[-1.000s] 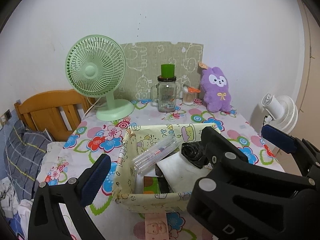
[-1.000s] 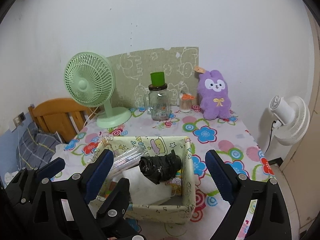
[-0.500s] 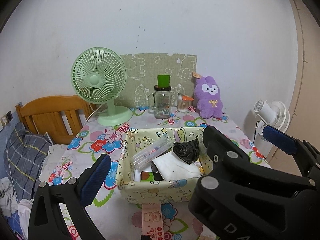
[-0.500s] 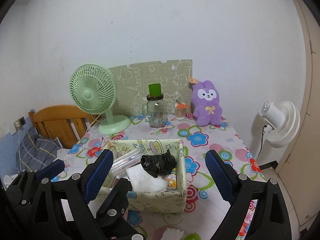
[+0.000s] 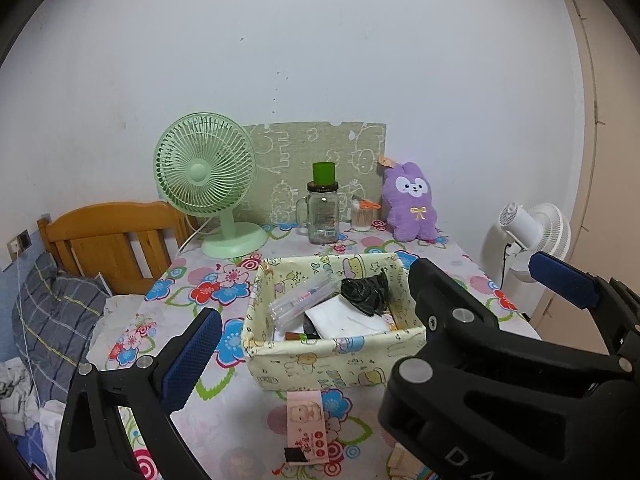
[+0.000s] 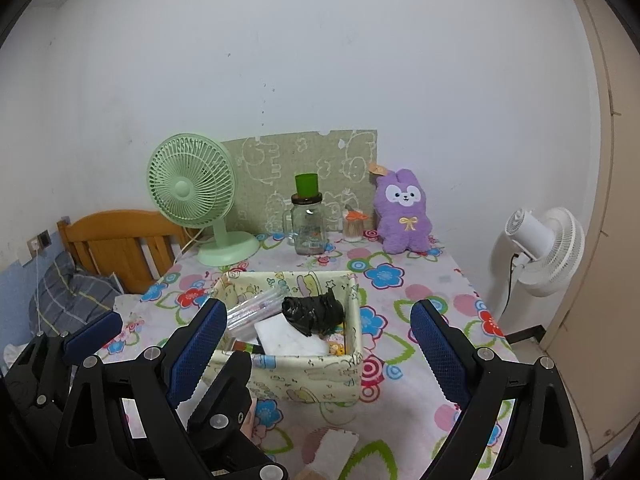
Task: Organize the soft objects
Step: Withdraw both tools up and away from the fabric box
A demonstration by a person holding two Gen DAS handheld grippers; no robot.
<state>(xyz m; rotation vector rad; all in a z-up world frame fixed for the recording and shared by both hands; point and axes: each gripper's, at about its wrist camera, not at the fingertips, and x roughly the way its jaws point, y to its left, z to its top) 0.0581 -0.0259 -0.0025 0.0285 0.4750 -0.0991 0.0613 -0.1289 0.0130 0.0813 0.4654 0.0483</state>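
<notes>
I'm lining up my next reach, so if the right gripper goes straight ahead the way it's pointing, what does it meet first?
Probably the fabric basket: the open right gripper frames its near wall, with the black bag inside just beyond. Depth is uncertain.

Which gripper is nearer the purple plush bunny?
Right, narrowly. The purple plush bunny sits far back; the right gripper faces it, the left gripper sits further left.
</notes>
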